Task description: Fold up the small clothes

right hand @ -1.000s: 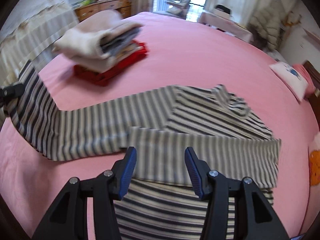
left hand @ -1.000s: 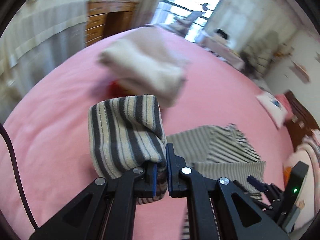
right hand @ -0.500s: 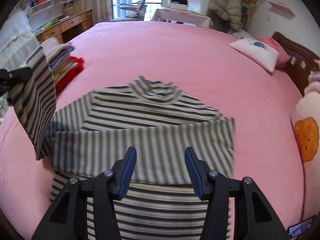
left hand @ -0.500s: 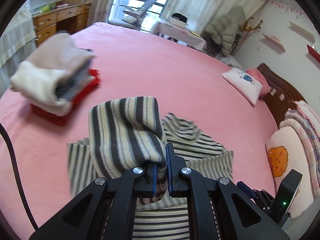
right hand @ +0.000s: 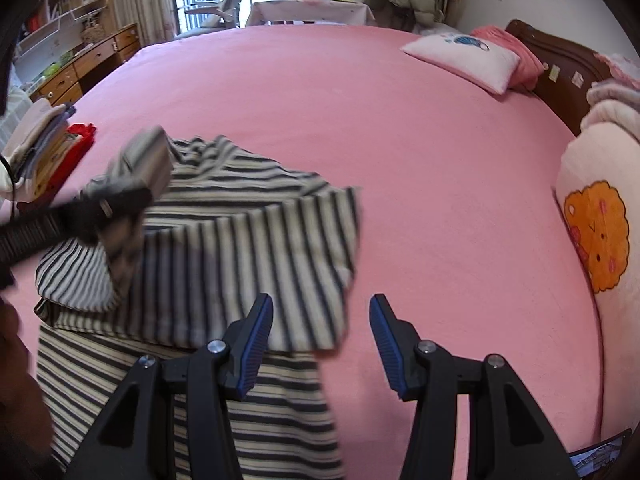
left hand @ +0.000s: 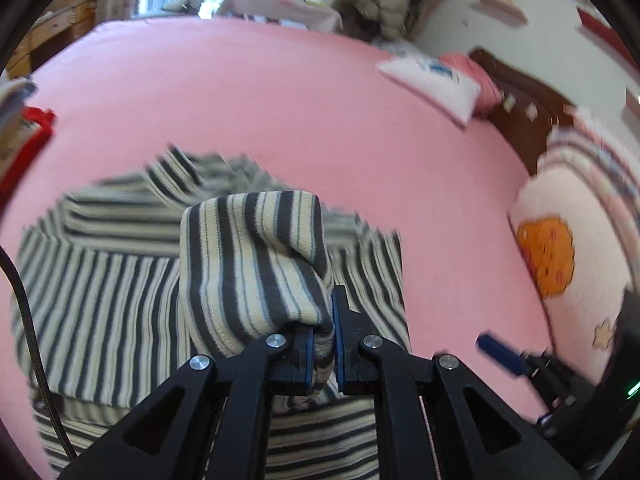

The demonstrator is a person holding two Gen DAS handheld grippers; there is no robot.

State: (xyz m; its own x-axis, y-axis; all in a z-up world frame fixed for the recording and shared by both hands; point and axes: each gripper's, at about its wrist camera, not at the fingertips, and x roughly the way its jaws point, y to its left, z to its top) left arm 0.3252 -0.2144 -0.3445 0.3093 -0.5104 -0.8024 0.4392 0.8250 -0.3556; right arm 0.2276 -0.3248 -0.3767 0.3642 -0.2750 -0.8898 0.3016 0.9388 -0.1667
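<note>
A cream and dark grey striped top [right hand: 224, 248] lies partly folded on the pink bed [right hand: 360, 120]. My left gripper [left hand: 320, 340] is shut on its sleeve cuff [left hand: 252, 264] and holds it above the top's body [left hand: 100, 292]. In the right wrist view the left gripper [right hand: 116, 200] shows blurred over the top's left side. My right gripper [right hand: 320, 340] is open and empty, low over the top's right edge, with its left finger [right hand: 252, 340] above the fabric.
A stack of folded clothes [right hand: 40, 148] on a red garment sits at the bed's left edge. A white pillow [right hand: 464, 60] and a cartoon cushion [right hand: 592, 232] lie on the right. A wooden headboard [right hand: 560, 76] stands behind them.
My left gripper has carried the sleeve cuff rightward over the top's body. The right gripper has shifted right towards the top's right edge and stayed open.
</note>
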